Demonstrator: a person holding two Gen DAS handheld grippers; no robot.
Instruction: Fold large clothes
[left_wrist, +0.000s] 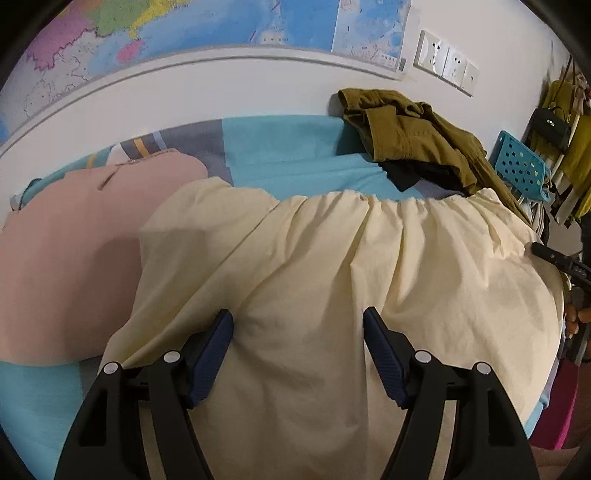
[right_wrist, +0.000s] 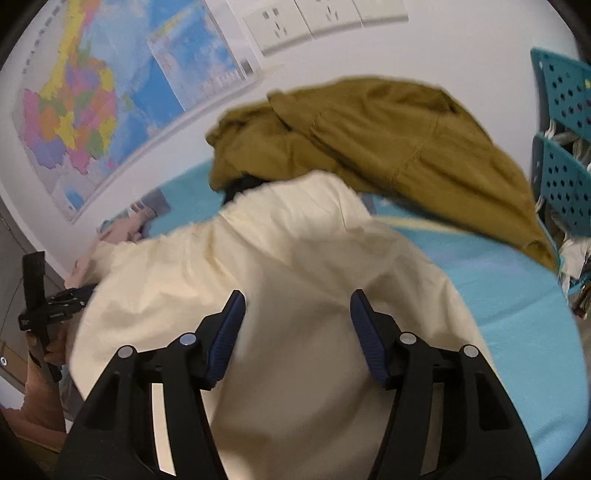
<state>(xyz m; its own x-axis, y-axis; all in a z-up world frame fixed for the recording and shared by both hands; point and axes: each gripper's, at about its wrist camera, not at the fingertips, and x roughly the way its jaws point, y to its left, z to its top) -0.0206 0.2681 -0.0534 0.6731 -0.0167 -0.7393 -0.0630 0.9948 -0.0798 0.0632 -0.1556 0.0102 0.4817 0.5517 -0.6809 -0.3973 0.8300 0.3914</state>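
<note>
A large cream-yellow garment (left_wrist: 332, 266) lies spread and wrinkled on the turquoise bed sheet (left_wrist: 288, 155); its gathered edge runs across the far side. My left gripper (left_wrist: 298, 314) hovers open over the garment's near-left part, its blue pads (left_wrist: 212, 350) wide apart and gripping nothing. In the right wrist view the same garment (right_wrist: 295, 251) fills the middle. My right gripper (right_wrist: 297, 295) is open above it, with only flat cloth showing between its jaws. The right gripper's black tip (left_wrist: 554, 258) shows at the garment's right edge in the left wrist view.
A pink garment (left_wrist: 74, 240) lies flat to the left, partly under the cream one. An olive-brown garment (right_wrist: 388, 147) is heaped at the far right by the wall. Blue perforated chairs (right_wrist: 565, 184) stand past the bed's right side. A map (left_wrist: 184, 22) and sockets (left_wrist: 447, 59) are on the wall.
</note>
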